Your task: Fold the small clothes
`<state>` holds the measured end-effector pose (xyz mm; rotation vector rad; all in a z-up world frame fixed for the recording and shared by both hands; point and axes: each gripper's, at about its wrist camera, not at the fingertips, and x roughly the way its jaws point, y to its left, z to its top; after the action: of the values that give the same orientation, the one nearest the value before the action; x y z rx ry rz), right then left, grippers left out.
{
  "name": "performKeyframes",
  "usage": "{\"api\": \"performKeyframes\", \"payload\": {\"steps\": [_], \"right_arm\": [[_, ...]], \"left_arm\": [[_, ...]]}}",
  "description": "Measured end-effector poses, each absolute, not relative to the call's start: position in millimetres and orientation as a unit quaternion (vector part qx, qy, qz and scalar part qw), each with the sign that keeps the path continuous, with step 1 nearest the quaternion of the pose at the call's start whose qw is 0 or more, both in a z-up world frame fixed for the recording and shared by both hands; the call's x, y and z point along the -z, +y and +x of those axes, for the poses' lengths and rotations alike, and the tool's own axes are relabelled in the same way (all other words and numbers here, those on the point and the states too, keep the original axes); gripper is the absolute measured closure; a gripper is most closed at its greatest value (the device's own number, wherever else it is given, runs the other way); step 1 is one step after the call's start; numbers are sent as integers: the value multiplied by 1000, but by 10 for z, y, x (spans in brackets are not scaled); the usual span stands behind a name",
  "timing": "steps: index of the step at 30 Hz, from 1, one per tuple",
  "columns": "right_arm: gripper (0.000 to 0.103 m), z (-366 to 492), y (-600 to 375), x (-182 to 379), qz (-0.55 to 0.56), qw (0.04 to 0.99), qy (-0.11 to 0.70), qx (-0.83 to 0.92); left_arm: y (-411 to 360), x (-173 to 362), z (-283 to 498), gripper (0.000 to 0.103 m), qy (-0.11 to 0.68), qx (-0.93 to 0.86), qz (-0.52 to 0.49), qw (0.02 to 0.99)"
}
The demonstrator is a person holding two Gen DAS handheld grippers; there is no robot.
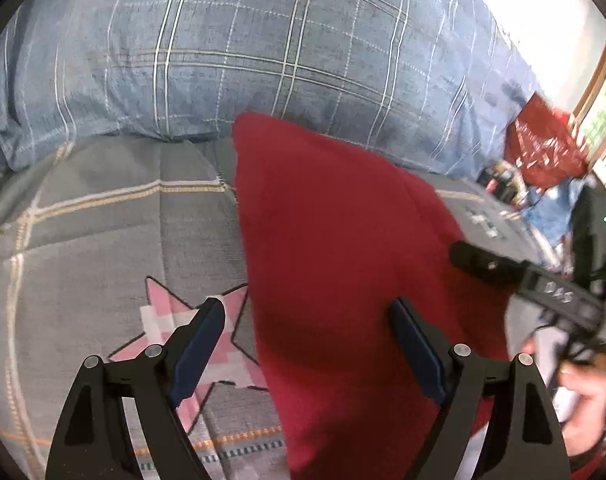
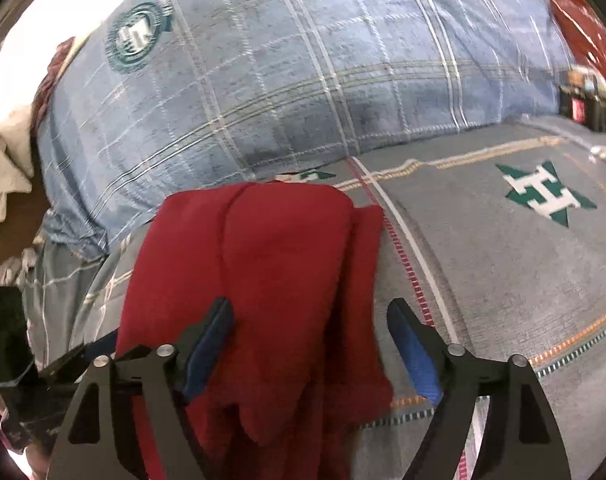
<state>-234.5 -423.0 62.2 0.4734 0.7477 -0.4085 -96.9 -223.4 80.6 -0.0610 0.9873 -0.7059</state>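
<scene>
A dark red garment [image 1: 327, 248] lies on a grey plaid bedspread [image 1: 103, 232], folded into a long strip. In the right wrist view the red garment [image 2: 271, 272] shows overlapping folded layers. My left gripper [image 1: 307, 320] is open and hovers over the garment's left edge, holding nothing. My right gripper [image 2: 311, 320] is open above the garment's near end, empty. The right gripper's black tip [image 1: 479, 262] also shows in the left wrist view, over the garment's right edge.
A large blue plaid pillow [image 1: 263, 52] lies behind the garment, also in the right wrist view [image 2: 283, 80]. A pink star patch [image 1: 175, 320] and a green star patch [image 2: 543, 196] mark the bedspread. A red bag [image 1: 547, 148] and clutter sit at the far right.
</scene>
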Motion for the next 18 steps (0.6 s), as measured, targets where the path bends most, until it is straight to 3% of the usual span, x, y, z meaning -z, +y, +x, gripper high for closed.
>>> {"api": "performKeyframes", "payload": {"steps": [7, 8, 10, 11, 12, 13, 18], "right_arm": [[19, -2243, -4350, -463, 273, 875, 366, 161], [33, -2225, -4329, -465, 270, 878, 366, 149], [45, -2203, -4252, -475, 253, 884, 367, 138], [58, -2204, -4221, -499, 242, 887, 367, 138], [64, -2221, -4191, -540, 233, 891, 364, 138], [69, -2251, -4163, -603, 233, 896, 356, 131], [73, -2378, -3788, -903, 212, 916, 328, 90]], "left_arm": [[-2344, -561, -772, 18, 502, 365, -78, 780], [-2350, -545, -764, 19, 496, 365, -84, 783], [-2351, -560, -761, 27, 489, 365, -81, 788], [-2341, -594, -767, 35, 485, 365, -76, 791], [-2315, -636, -777, 47, 481, 364, -72, 794], [-2268, -708, -791, 51, 480, 367, -73, 793], [-1890, -1133, -1094, 53, 461, 367, -67, 805]]}}
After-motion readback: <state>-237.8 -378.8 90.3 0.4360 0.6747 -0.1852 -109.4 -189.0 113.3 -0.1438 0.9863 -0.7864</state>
